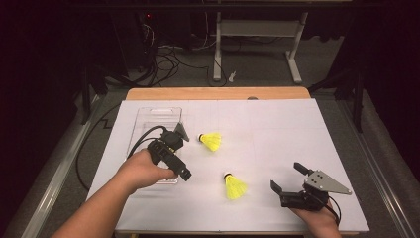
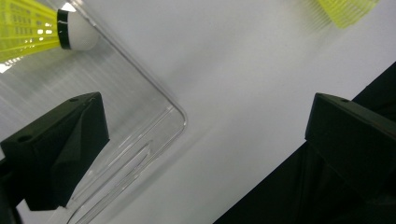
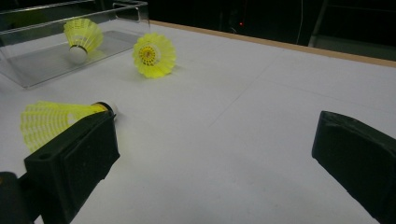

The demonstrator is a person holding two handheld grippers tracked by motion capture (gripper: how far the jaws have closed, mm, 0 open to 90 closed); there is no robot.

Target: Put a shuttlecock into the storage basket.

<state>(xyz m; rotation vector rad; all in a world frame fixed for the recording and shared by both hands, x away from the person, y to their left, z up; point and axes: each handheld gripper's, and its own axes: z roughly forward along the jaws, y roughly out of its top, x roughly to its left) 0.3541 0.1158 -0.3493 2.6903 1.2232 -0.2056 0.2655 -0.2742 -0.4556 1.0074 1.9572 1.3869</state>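
Note:
Three yellow shuttlecocks with white corks are in view. One shuttlecock lies inside the clear plastic tray, also seen in the right gripper view. A second shuttlecock rests on the white table just right of the tray. The third shuttlecock lies nearer the front, left of my right gripper, which is open and empty. My left gripper hovers open over the tray's near right corner, holding nothing.
A white sheet covers the table, with a wooden edge at the back. Cables and a desk frame stand on the dark floor beyond. The left gripper's cable loops over the tray.

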